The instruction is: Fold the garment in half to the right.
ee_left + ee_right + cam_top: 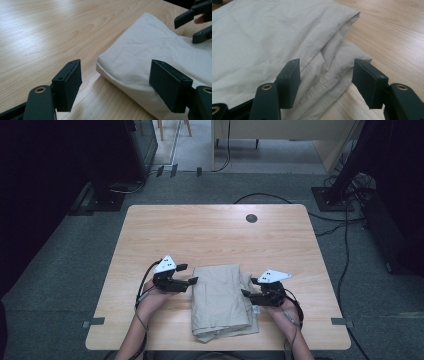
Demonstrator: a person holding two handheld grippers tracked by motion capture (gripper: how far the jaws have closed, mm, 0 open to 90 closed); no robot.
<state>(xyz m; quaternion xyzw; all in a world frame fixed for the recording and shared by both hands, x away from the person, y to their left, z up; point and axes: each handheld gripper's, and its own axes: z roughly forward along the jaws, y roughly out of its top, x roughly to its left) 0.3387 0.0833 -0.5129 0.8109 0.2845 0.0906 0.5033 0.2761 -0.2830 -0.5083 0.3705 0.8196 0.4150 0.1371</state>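
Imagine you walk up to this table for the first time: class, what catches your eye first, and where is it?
The folded beige cloth stands out first, lying near the front edge of the pale wooden table. On either side of it, the left gripper and the right gripper point inward at the cloth with jaws open, gripping nothing. Further back, a small dark round hole marks the tabletop.

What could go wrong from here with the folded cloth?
1. The cloth's right side lies in loose, uneven layers; the right tool, open beside them, might catch only one layer and pull the fold apart.
2. The left tool is open at the cloth's left edge; a nudge could drag the stack askew.
3. The cloth lies near the table's front edge, so a pull towards the person might slide it off.
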